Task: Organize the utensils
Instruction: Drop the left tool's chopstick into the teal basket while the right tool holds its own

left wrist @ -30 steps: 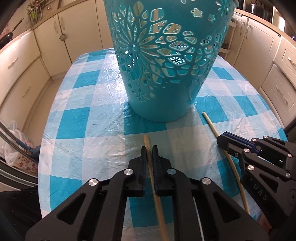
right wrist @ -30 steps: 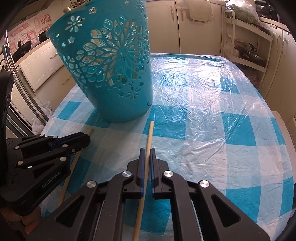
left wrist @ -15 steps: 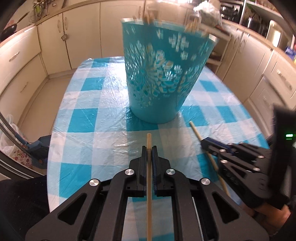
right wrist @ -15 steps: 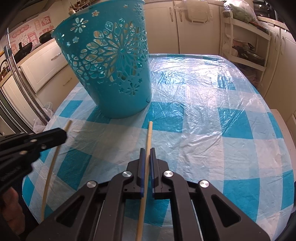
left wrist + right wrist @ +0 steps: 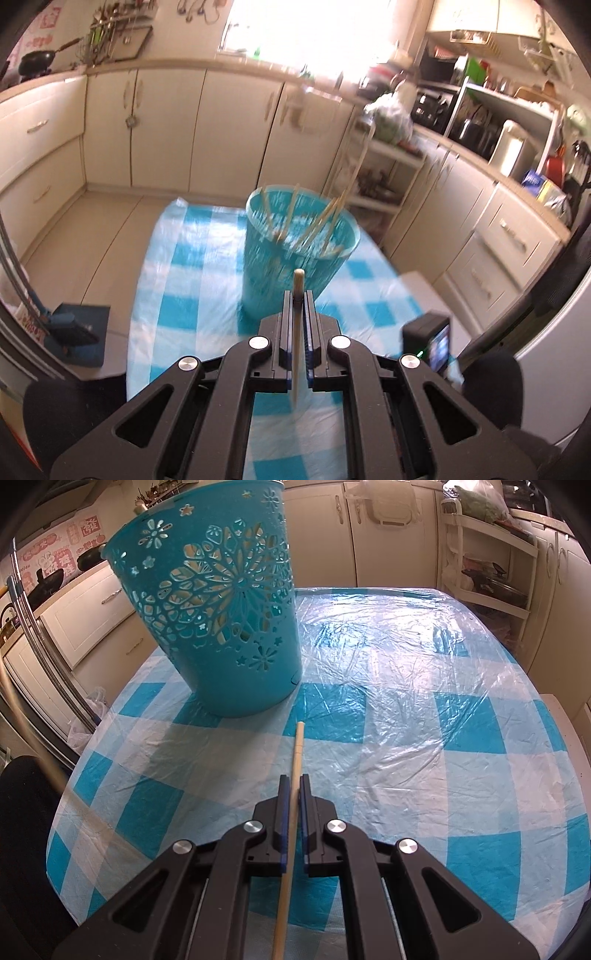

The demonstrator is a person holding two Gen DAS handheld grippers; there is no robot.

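Now each gripper [image 5: 295,295] [image 5: 291,781] clamps a chopstick [image 5: 297,284] [image 5: 295,760]; next, the left's needs tipping into the basket [image 5: 295,254], frame centre.

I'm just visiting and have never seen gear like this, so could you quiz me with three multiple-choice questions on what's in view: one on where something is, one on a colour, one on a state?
1. Where does the basket stand?
A. on the checked tablecloth
B. on the floor
C. on a shelf

2. What colour is the basket?
A. red
B. turquoise
C. black

3. How does the right gripper stand?
A. jaws wide open, nothing between them
B. jaws shut on a wooden stick
C. jaws shut on a spoon

Answers:
1 A: its base rests on the blue-and-white cloth.
2 B: its cut-out wall is turquoise in both views.
3 B: the thin stick runs between the closed jaws, its far tip pointing toward the basket.
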